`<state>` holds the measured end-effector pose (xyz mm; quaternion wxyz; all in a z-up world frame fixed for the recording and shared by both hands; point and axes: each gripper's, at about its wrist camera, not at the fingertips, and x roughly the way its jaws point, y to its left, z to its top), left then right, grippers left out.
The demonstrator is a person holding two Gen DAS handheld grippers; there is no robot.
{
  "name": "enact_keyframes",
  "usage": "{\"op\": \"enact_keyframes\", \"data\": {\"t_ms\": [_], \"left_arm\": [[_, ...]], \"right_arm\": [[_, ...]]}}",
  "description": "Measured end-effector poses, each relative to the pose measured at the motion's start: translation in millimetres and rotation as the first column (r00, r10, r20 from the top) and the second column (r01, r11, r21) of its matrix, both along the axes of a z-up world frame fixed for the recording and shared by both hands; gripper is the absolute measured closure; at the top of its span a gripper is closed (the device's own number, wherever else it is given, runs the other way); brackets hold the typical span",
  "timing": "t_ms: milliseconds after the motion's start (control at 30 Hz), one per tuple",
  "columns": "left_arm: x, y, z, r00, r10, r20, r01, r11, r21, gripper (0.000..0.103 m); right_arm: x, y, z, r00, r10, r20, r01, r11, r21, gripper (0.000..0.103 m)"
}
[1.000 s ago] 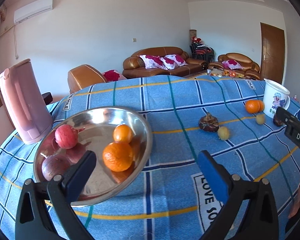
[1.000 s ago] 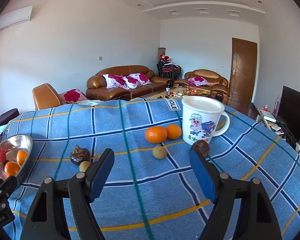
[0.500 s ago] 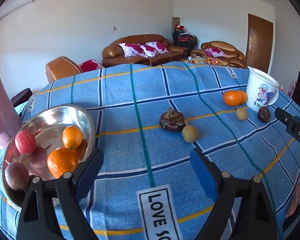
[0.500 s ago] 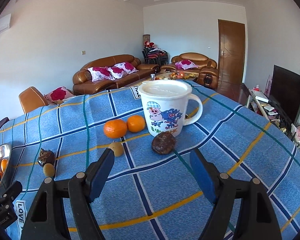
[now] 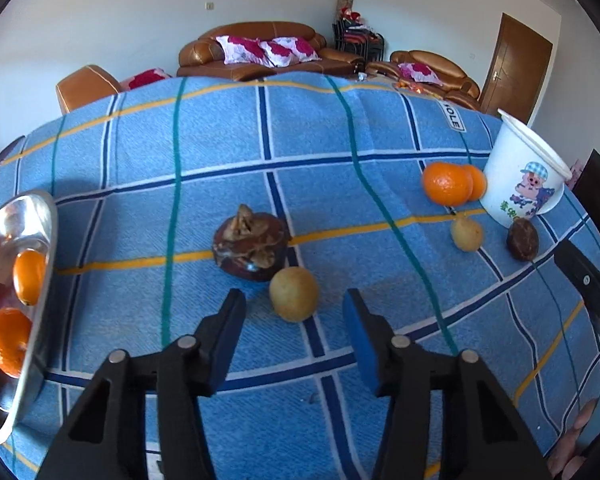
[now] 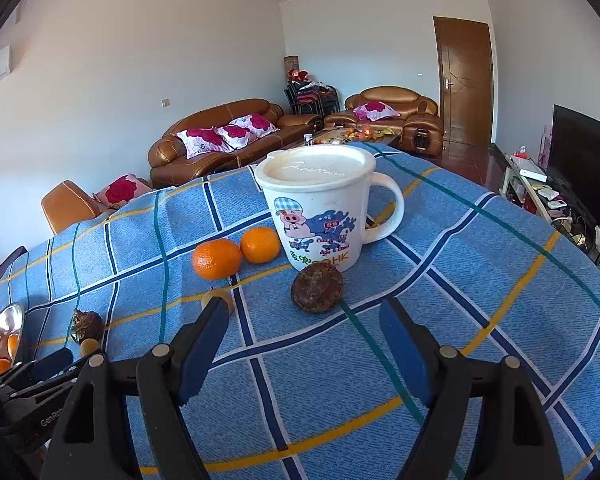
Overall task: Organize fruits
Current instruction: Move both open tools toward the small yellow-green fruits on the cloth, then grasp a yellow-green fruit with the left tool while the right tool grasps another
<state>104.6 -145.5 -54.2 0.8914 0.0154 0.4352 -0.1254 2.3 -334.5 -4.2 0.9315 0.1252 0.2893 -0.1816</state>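
The left gripper (image 5: 294, 322) is gaping over the blue checked tablecloth (image 5: 320, 148), a small yellow fruit (image 5: 294, 294) lying just ahead between its fingertips — untouched. The right gripper (image 6: 304, 330) is spreading wide too, facing a dark brown fruit (image 6: 317, 287) sitting against the white mug (image 6: 320, 216).

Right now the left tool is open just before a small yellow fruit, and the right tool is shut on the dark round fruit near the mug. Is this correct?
Not quite. The right tool is open and holds nothing; the dark round fruit lies on the cloth just ahead of it, as the right wrist view shows. The rest is right: the left tool is open before the small yellow fruit, and the mug is close.
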Motion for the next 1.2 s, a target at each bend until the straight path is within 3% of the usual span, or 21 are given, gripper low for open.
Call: {"op": "enact_keyframes", "data": {"t_ms": [100,200,300,400,533,733,867,1067,1200], "left_arm": [[2,-3,1,1.000,-0.005,0.004,0.005,1.000,-0.010,0.061],[1,-1,1,1.000,-0.012,0.003,0.012,0.999,-0.035,0.077],[0,8,3,1.000,0.001,0.002,0.000,0.997,-0.081,0.077],[-11,19,13,0.998,0.015,0.065,-0.006,0.992,-0.129,0.077],[-33,28,25,0.989,0.003,0.150,0.011,0.995,-0.097,0.077],[-46,53,33,0.987,-0.001,0.163,0.017,0.995,-0.099,0.077],[-43,63,31,0.991,0.011,0.136,0.006,0.992,-0.125,0.077],[-42,66,31,0.988,0.024,0.150,-0.007,0.994,-0.113,0.077],[-37,72,30,0.986,0.059,0.158,-0.044,0.994,-0.098,0.077]], "right_arm": [[4,-3,-2,1.000,0.016,-0.016,-0.016,1.000,0.021,0.024],[7,-3,-4,0.999,0.032,-0.023,-0.032,0.999,0.029,0.024],[7,-6,-5,0.999,0.033,-0.016,-0.032,0.998,0.048,0.025],[7,-8,-5,0.999,0.035,-0.008,-0.035,0.997,0.062,0.029],[5,-7,-4,0.999,0.048,0.008,-0.049,0.997,0.062,0.032],[-20,-27,0,0.998,-0.031,0.048,0.025,0.991,0.130,0.032],[-20,-20,-5,1.000,0.019,0.016,-0.021,0.990,0.138,0.033],[28,18,-5,0.982,0.178,-0.063,-0.173,0.981,0.084,0.034],[68,36,-16,0.967,0.207,-0.146,-0.203,0.978,0.041,0.039]]}}
